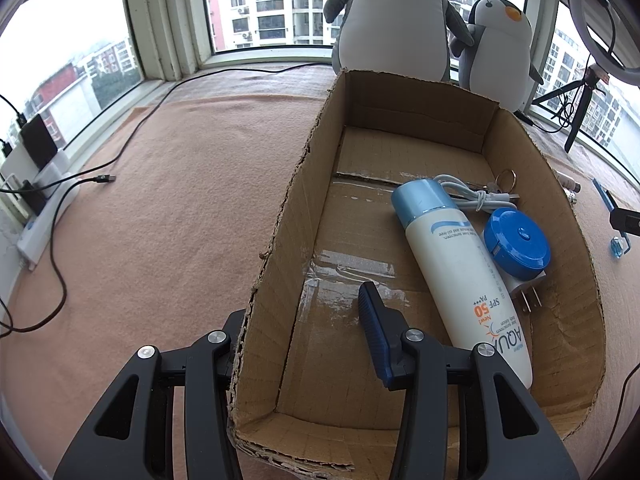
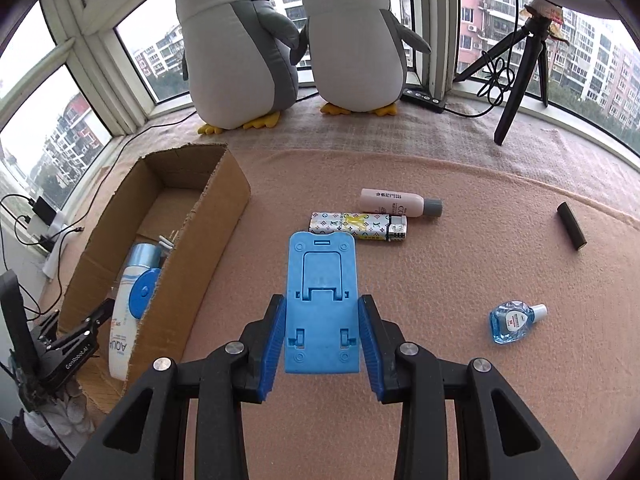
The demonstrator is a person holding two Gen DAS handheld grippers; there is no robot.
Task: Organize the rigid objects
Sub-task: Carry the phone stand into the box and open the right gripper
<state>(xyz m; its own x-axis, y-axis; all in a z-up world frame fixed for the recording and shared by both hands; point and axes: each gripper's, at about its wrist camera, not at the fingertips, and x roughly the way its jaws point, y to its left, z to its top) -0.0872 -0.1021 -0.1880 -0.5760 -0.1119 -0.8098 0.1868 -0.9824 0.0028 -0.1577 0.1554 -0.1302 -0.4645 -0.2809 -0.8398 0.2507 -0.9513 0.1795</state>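
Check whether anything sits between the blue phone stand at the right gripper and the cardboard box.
Nothing visible does. The blue phone stand sits between the right gripper's pads, and bare blanket separates it from the cardboard box. The left gripper straddles the box's near-left wall, away from that path.

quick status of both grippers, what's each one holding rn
Left gripper: fingers straddle the left wall of the brown cardboard box; whether it clamps cannot be told.
Right gripper: closed on the flat blue plastic phone stand.
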